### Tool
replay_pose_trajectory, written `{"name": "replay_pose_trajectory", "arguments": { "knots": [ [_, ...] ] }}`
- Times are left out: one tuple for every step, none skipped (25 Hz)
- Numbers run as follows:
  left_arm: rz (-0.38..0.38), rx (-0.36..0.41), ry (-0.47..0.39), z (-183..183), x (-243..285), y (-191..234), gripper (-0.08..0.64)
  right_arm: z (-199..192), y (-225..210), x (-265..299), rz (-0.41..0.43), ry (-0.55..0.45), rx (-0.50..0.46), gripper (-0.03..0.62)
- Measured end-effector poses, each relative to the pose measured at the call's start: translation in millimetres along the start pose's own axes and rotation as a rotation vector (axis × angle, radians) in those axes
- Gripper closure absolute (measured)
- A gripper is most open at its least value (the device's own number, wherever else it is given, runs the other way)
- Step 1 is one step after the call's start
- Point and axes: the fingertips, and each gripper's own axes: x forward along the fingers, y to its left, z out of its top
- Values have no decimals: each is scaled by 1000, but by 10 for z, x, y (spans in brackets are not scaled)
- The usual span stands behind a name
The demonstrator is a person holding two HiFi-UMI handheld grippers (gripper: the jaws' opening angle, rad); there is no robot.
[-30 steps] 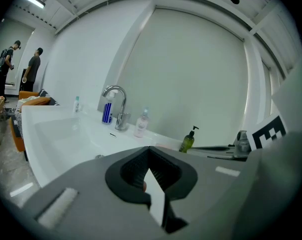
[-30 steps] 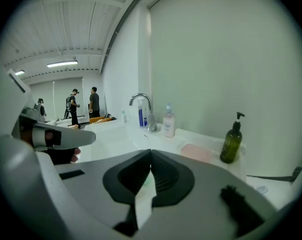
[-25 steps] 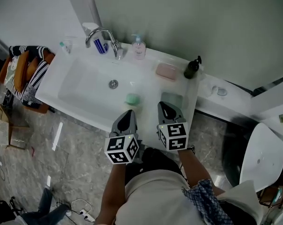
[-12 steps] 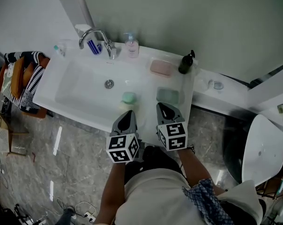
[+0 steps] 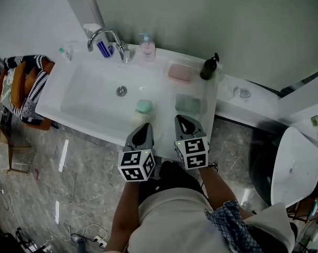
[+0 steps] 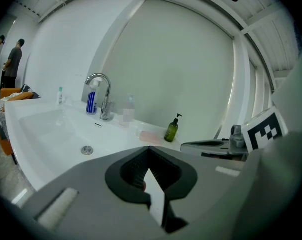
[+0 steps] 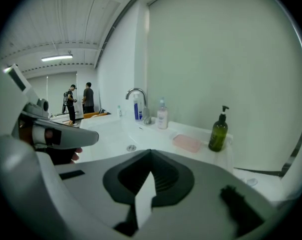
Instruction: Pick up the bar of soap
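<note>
Soap (image 5: 180, 73): pink bar on sink (image 5: 56, 88) ledge, well beyond our right gripper (image 5: 183, 119) fingertips, just beside dark bottle (image 5: 208, 68). Both grippers closed, nothing between fingers. Only head view shows green lump (image 5: 143, 107) in basin, just ahead of left gripper (image 5: 145, 125). Gripper views hide it behind own jaws. Basin holds lump, drain (image 5: 121, 90).
</note>
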Motion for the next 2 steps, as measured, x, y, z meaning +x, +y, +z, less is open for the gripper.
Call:
{"name": "replay_pose_trajectory", "arguments": {
  "knots": [
    [-1, 6, 4, -5, 5, -4, 554, -4, -2, 5, -2, 1, 1, 578],
    [-1, 12, 7, -11, 10, -7, 554, -8, -5, 10, -3, 2, 2, 578]
  ]
}}
